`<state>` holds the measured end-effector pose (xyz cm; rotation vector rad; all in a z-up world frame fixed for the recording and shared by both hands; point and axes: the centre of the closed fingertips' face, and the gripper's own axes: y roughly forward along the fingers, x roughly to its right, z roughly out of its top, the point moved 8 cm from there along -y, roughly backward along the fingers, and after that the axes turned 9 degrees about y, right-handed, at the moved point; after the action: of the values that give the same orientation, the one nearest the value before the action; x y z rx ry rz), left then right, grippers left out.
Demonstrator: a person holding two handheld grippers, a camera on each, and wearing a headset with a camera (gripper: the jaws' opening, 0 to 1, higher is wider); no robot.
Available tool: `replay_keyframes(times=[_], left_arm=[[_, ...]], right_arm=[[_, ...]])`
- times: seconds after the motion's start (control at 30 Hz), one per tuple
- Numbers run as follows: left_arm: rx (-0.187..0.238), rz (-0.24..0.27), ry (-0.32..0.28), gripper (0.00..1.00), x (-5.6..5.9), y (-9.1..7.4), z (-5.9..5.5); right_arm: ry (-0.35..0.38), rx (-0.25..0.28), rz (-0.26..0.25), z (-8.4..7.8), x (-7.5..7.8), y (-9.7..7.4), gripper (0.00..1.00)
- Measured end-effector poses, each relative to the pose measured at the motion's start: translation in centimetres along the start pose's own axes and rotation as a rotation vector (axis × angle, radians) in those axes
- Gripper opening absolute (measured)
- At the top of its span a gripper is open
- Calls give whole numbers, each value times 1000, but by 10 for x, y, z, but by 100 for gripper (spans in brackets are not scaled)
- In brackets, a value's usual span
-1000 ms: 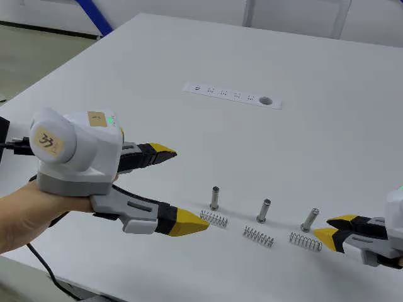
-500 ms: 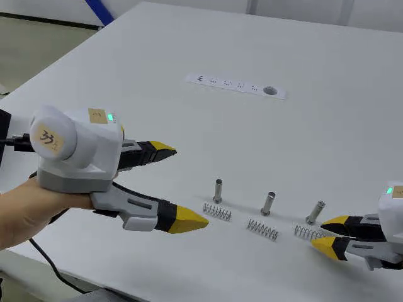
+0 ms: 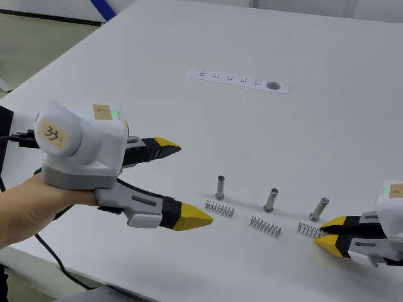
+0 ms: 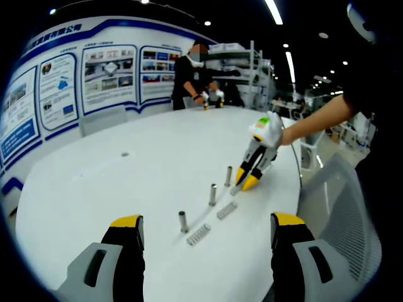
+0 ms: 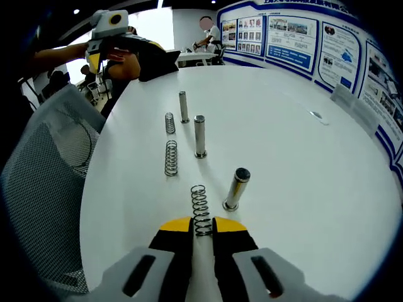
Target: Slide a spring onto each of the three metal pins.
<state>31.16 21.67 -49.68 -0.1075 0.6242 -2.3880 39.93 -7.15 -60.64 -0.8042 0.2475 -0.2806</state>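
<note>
In the right gripper view the right tool [image 5: 203,225] is clenched on the near end of the end spring [image 5: 200,211]. The spring lies flat on the white tabletop [image 5: 302,189], its long axis running straight out from the tips toward 12 o'clock. The end pin [image 5: 236,187] stands upright just beside it at 1 o'clock, apart from the coils. As I read it, the spring must be lifted and stood over that pin, and the right tool is plainly the nearer one.

In the head view the left tool [image 3: 195,184] hangs released, with the first spring [image 3: 219,208] at about 4 o'clock, just beside its lower tip.

Half a second ago the right tool's jaws stood wider, straddling the spring's end. They have since narrowed onto it, while the pins, the other springs and the left tool are as they were.
</note>
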Motion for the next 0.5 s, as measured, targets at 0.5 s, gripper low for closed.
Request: replay_keyframes(times=[0.5], left_arm=[[6, -16, 14, 84, 4, 4, 6]], right_arm=[[-52, -30, -15, 4, -3, -4, 11]])
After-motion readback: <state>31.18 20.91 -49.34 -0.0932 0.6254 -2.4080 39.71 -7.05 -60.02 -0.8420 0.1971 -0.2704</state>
